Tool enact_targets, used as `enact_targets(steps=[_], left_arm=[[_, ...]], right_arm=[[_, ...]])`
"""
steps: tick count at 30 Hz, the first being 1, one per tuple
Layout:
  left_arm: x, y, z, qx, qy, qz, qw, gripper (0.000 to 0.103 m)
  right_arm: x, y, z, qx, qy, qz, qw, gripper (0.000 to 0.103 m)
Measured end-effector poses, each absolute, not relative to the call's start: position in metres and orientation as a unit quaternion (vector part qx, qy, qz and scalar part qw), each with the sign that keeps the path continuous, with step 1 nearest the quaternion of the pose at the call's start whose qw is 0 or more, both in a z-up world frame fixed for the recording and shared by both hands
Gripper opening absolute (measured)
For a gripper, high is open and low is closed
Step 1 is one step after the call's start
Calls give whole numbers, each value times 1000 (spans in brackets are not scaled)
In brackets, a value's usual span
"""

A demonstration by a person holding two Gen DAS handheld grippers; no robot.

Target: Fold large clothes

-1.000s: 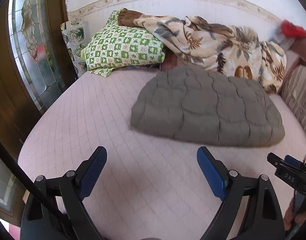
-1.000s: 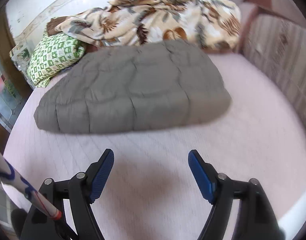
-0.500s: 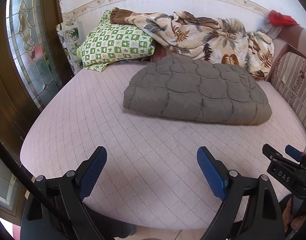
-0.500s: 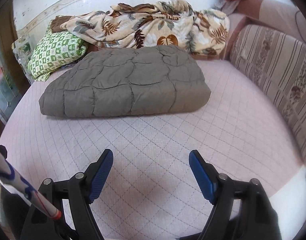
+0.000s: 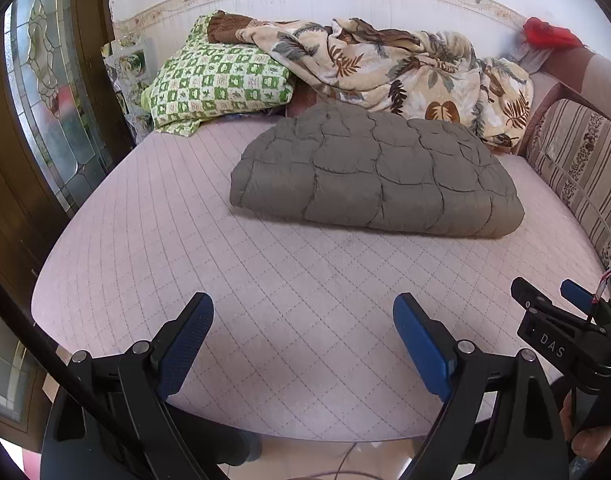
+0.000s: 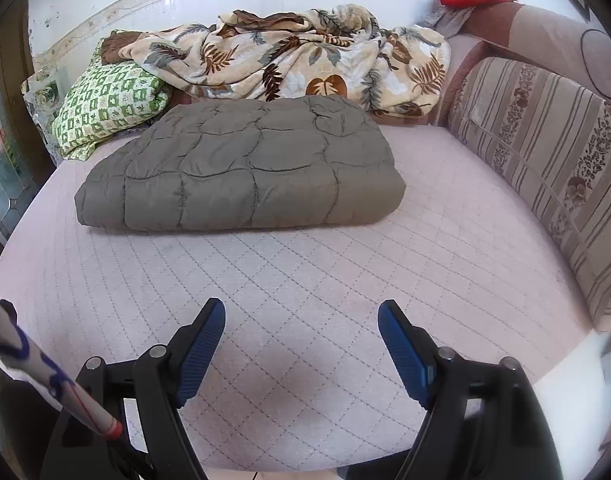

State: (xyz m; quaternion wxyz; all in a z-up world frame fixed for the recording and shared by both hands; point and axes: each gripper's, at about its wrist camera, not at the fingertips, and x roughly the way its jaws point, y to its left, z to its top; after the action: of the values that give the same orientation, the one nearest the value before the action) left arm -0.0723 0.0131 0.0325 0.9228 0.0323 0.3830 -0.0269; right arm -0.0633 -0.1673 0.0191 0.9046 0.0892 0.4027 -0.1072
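Lying folded on the pink bed point(image 5: 145, 264): grey quilted garment point(image 5: 377, 176), before the leaf-print blanket point(image 5: 385, 68). Left gripper point(image 5: 303, 336) and right gripper point(image 6: 301, 340): fingers spread, empty, well short. Risk: puffy padding springing the fold apart.

Folded quilt point(image 5: 379, 176) on mattress point(image 5: 265, 320)

Item count: one folded grey quilted garment point(image 5: 379, 172); one leaf-print blanket point(image 5: 389, 68); one green checked pillow point(image 5: 217, 80); one red cloth point(image 5: 549, 34); one striped cushion point(image 6: 545, 152); two grippers, left point(image 5: 303, 346) and right point(image 6: 301, 346).
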Motion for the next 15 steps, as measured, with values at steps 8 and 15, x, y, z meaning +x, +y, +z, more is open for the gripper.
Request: enact_targets(steps=[8,15], left_arm=[[-73,9,28,32,390,-33,919,91],[-71,5,23,31,400,-36,915,91]], right_arm=[[-65,-170,19,90,399,-117,905,83],[-62,-168,14,84,405,-114,903,84]])
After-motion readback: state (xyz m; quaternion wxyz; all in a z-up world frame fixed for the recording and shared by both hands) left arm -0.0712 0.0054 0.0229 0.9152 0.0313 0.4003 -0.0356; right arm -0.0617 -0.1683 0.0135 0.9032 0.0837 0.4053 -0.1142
